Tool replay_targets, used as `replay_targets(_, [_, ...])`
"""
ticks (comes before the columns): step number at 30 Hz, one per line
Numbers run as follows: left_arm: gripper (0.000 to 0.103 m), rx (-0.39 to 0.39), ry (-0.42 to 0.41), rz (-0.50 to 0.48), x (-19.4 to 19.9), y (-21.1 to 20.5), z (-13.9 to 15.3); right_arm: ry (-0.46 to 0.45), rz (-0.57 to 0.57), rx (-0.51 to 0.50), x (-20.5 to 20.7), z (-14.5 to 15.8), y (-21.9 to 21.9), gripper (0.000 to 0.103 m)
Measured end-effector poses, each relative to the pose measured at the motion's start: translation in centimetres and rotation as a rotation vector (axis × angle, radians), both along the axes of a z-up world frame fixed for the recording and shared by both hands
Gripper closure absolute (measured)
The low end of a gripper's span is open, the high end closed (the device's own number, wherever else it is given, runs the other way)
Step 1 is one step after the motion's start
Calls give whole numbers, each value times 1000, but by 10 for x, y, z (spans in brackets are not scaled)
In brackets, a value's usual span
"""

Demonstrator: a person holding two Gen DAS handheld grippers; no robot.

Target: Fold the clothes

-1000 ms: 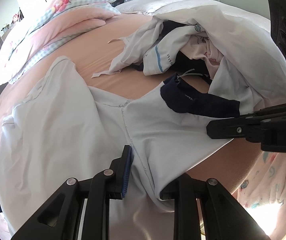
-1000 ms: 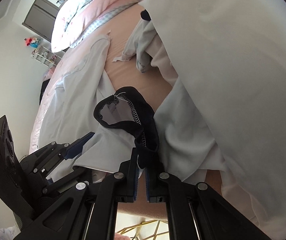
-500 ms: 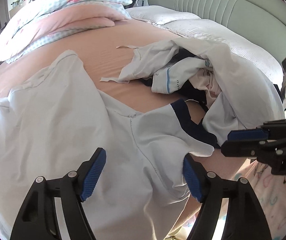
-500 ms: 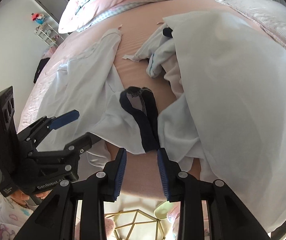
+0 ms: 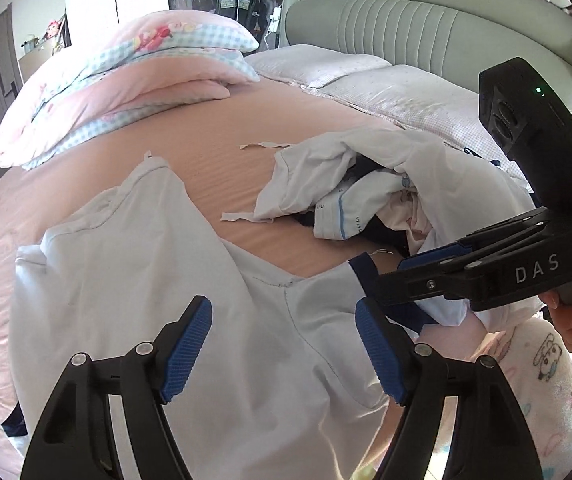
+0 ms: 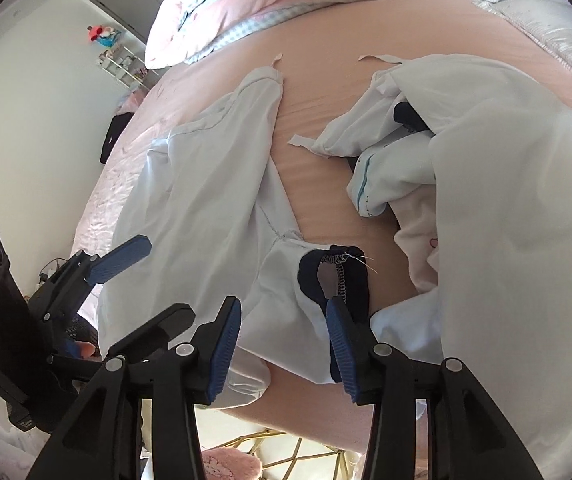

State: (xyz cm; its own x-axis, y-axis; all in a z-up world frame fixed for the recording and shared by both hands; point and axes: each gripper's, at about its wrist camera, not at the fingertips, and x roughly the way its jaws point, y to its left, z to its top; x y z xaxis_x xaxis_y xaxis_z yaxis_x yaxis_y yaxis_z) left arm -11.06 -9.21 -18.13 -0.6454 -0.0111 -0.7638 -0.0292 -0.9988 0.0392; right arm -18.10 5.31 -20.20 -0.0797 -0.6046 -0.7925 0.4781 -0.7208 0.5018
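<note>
White navy-cuffed cotton garment [image 5: 134, 280] is lying released on the pink bedsheet [image 5: 214, 140]; left gripper [image 5: 284, 346] and right gripper [image 6: 284, 346], clamped on it a second ago, are being held open, the right's jaws just widening, nothing gripped.

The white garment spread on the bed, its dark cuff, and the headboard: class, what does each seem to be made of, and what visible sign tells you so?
White garment: looks like thin, matte woven or knit fabric; it drapes in soft folds with stitched seams.
Dark cuff: probably knit trim; looped edge stitching and a loose thread show.
Headboard: seemingly padded upholstery, leather-like or fabric, with vertical channels.
</note>
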Motion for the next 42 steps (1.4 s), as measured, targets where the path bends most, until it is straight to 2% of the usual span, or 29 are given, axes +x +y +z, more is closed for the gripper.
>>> replay_targets(3, [29,4,-92,29,-12,-8,-23,-60,-10,-34,-5,-10,-11,59])
replay_targets(5, [29,39,-149,34,-17,-11,-39,-103,-15,-52,-10,-18,-14,59])
replay_targets(8, [29,63,-184,17,-22,-12,-53,-151,-33,-57,-17,-28,-17,59])
replay_targets(18, [29,52,-219,-44,-18,2,-64,-211,-61,-15,-30,-31,-12,59])
replay_targets(23, [29,28,-230,-59,-17,8,-70,-319,-73,-55,-39,-51,-19,59])
replay_targets(32, [29,23,-239,-74,-14,11,-71,-380,-84,-79,-61,-67,-47,59])
replay_targets(39, [29,7,-236,-76,-11,13,-71,-335,-189,-185,-74,-57,-42,59])
replay_targets(42, [29,9,-242,-68,-11,13,-70,-314,-206,-175,-76,-53,-41,59])
